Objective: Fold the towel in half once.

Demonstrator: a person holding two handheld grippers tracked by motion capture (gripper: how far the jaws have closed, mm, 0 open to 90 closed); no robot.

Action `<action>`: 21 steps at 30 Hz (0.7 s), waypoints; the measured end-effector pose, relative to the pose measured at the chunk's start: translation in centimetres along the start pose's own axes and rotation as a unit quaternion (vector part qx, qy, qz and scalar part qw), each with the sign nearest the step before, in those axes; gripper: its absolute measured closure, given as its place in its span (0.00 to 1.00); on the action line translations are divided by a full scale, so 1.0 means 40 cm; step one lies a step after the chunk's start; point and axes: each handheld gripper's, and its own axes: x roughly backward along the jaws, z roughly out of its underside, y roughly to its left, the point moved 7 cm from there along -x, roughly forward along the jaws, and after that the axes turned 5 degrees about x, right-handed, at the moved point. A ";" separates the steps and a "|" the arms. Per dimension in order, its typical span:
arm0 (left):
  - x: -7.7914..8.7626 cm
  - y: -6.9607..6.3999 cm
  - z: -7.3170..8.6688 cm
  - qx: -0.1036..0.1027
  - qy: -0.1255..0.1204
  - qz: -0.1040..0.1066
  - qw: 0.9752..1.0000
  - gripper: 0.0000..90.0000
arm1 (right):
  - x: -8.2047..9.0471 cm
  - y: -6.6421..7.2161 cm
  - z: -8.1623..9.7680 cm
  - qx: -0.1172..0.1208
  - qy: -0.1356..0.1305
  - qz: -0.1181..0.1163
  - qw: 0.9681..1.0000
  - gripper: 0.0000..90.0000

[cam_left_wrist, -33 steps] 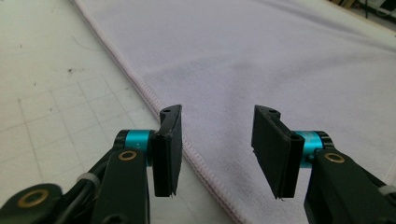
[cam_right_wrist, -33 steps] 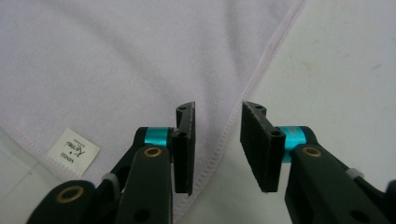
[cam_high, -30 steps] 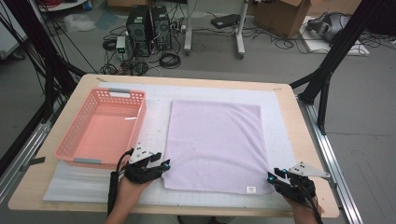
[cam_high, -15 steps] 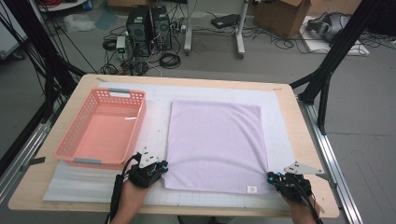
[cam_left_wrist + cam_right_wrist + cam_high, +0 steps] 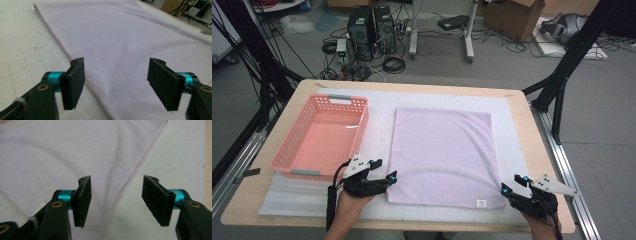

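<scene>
Jaws on both the left gripper (image 5: 384,176) and right gripper (image 5: 511,186) have just been opening, gaping empty over the lilac towel's (image 5: 442,150) 2 near corners, poised to pinch.

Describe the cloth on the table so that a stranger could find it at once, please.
On the wooden table lies a white gridded mat. The lilac towel lies flat at its middle, right of the pink basket. It is the one soft thing there, with a small white label at its near right corner.
</scene>
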 end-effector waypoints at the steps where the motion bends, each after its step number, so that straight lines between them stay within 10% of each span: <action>1: 0.001 -0.002 -0.003 -0.001 -0.005 0.003 1.000 0.27 | 0.002 -0.002 -0.003 0.001 -0.005 0.006 1.000 0.32; 21: 0.027 0.004 -0.023 -0.011 -0.025 0.007 1.000 0.24 | -0.027 0.004 -0.031 0.006 -0.017 0.015 1.000 0.23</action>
